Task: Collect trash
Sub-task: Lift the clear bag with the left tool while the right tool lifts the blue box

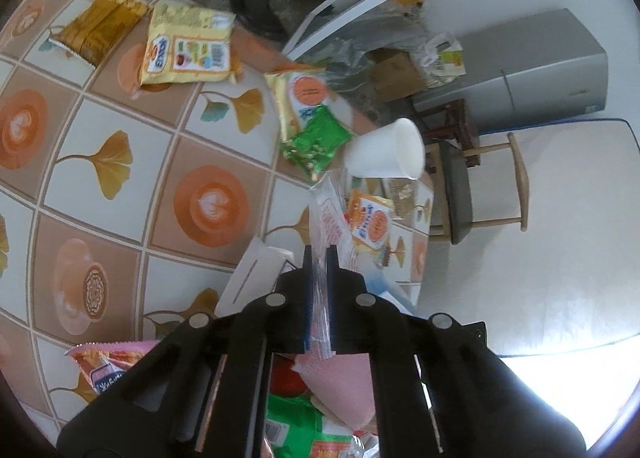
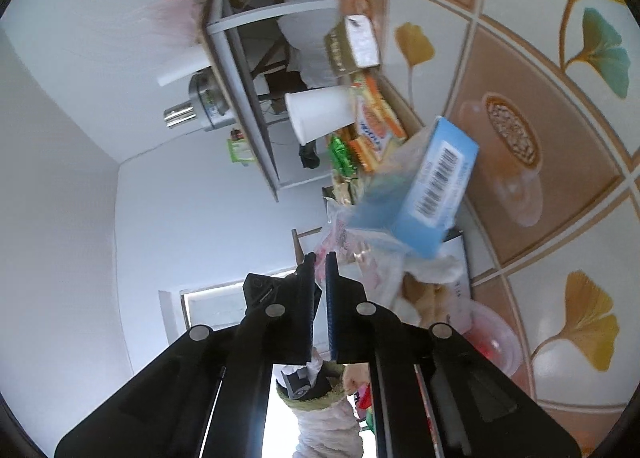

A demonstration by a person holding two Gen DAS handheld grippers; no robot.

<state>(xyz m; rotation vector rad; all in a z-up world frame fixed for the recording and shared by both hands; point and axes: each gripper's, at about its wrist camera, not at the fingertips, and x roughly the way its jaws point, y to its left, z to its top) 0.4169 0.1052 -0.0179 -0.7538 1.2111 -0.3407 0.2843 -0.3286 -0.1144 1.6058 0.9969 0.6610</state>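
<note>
We look out over a table [image 1: 100, 114] covered in a tiled cloth printed with coffee cups and ginkgo leaves, littered with snack wrappers. A clear plastic bag [image 1: 332, 214] printed in red lies near the table's edge, its mouth stretched between our two grippers.

The left gripper [image 1: 319, 254] is clamped on one edge of that bag; we see thin film pinched between its blue pads. The right gripper [image 2: 320, 258] is likewise closed tight on film of the clear plastic bag [image 2: 360, 254], on what we judge to be the opposite edge. In the right wrist view a blue box [image 2: 432, 186] with a barcode sits just beyond the bag, possibly inside it; we cannot tell which.

A white foam cup [image 1: 386, 150] lies on its side further along the table edge, ahead of the left gripper, its open mouth towards the room. A green wrapper [image 1: 316, 142] lies just beside it, overlapping a yellow packet [image 1: 298, 96].

We judge the cup and green wrapper lie straight ahead of both grippers, beyond the bag's mouth, so the bag must open toward them.
</note>
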